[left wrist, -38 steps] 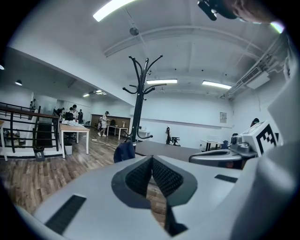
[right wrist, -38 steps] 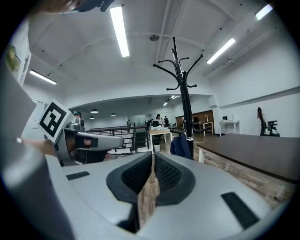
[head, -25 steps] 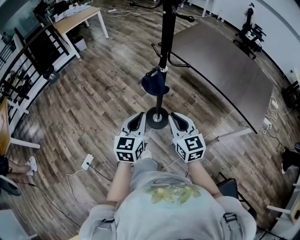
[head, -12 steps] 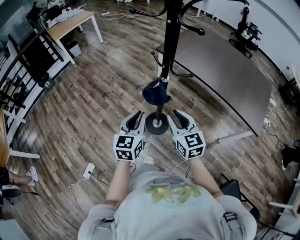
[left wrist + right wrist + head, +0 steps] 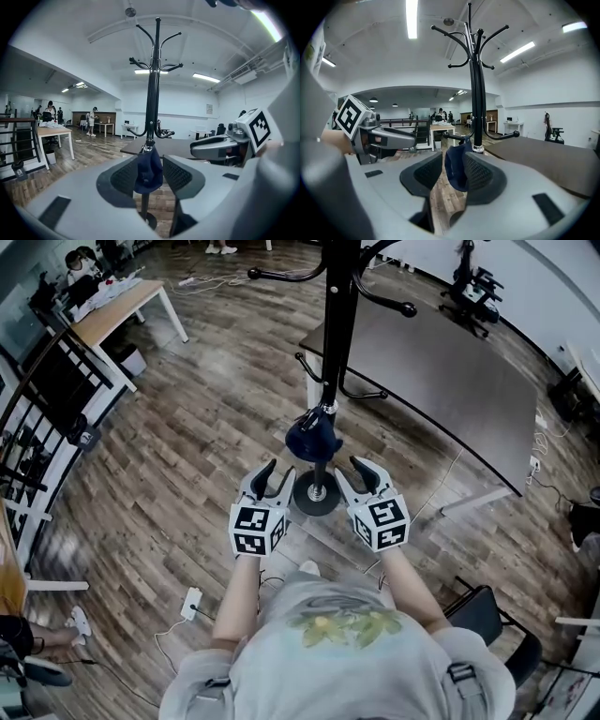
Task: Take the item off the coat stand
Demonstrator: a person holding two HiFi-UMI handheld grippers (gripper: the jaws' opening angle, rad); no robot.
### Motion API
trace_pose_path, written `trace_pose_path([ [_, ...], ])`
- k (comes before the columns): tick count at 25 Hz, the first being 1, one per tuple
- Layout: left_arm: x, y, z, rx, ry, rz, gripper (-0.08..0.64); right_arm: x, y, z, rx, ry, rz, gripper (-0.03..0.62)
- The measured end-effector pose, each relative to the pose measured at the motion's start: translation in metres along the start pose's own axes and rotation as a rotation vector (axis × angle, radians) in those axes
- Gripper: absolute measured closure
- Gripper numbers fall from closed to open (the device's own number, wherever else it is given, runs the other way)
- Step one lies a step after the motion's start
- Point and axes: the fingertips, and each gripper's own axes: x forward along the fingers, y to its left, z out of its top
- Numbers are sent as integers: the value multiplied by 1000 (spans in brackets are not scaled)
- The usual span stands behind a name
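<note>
1. both claws have parted since a second ago. then each was pinched together; now the left claw (image 5: 272, 476) and the right claw (image 5: 354, 474) are opening, with nothing between the pads of either. you have also come nearer to the coat stand (image 5: 337, 324), so its upper hooks now show at the top of the head view.
2. as far as the task goes, nothing is done yet. the dark blue cap (image 5: 148, 171) hangs low on the stand's pole, just under the shiny collar and above the round base (image 5: 316, 495). neither claw touches it. the whole job looks to be ahead of you: reach in, close on the cloth, lift it clear of its hook.
3. in the head view the cap hangs ahead of both claws and between them, over the base that sits between the two claw tips.
4. in the left gripper view the cap lines up with the gap between the jaws, but it lies farther off, not inside the gap. in the right gripper view it shows in the gap too, nearer the right-hand pad, again out ahead.
5. either claw seems well aimed, and you would need to carry it forward before closing.
</note>
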Motion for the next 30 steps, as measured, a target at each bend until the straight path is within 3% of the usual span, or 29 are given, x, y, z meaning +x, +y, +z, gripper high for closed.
trace_pose_path([
  [8,32,25,-28,44,69,30,347,16,-14,-26,-31,74,-29,451],
  [30,114,64,-84,91,230,34,305,92,-35,-80,-136,249,8,449],
])
